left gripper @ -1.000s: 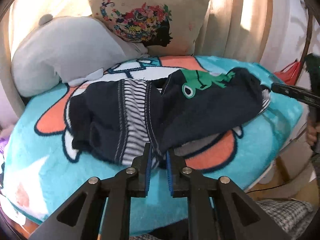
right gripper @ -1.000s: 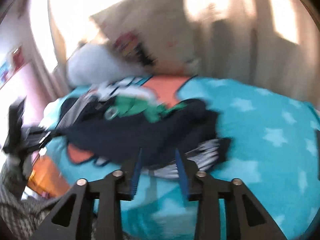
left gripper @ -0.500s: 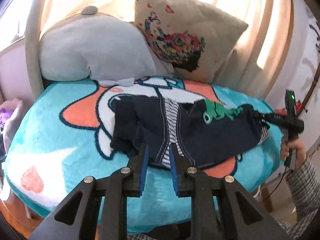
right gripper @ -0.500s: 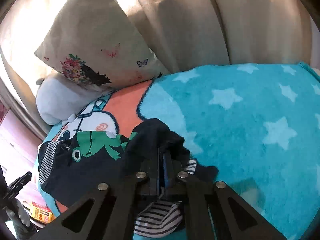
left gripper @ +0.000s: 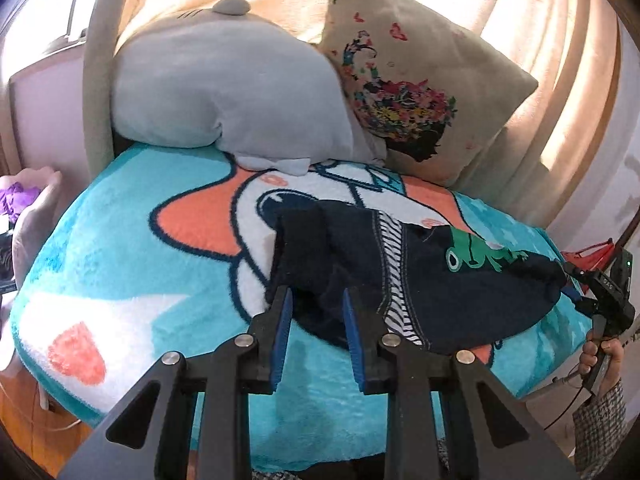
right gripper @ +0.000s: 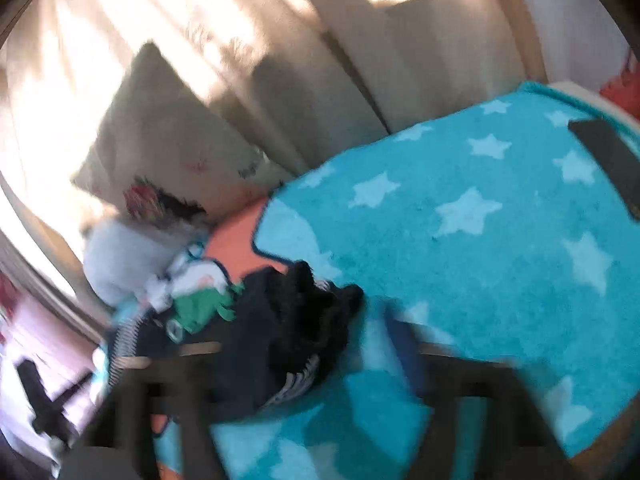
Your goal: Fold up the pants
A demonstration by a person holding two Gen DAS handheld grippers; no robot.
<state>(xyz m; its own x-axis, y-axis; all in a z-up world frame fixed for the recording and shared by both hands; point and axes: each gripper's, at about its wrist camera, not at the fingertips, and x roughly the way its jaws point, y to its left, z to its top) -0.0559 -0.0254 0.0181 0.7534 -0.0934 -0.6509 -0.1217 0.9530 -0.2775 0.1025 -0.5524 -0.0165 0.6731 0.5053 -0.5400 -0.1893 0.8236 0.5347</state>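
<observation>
Dark navy pants (left gripper: 440,292) with a striped lining and a green frog print lie crumpled on the turquoise cartoon blanket (left gripper: 140,260). My left gripper (left gripper: 316,296) hovers at their near left edge. Its blue pads (left gripper: 282,332) are opening and stand apart, and they do not press the cloth that shows in the gap. In the blurred right wrist view my right gripper (right gripper: 304,344) is opening wide, with the bunched end of the pants (right gripper: 280,320) lying loose between its fingers. The left wrist view shows that right gripper (left gripper: 576,284) at the pants' right end, held by a hand (left gripper: 600,360).
A grey plush cushion (left gripper: 224,92) and a floral pillow (left gripper: 408,92) lean against the curtains at the back. The starred part of the blanket (right gripper: 480,220) stretches to the right, with a dark flat object (right gripper: 604,160) near its far edge. The bed drops off at the front.
My right gripper was shut on the pants' end half a second ago and now stands wide open, having rolled. My left gripper's jaws have widened and its view has shifted along the bed.
</observation>
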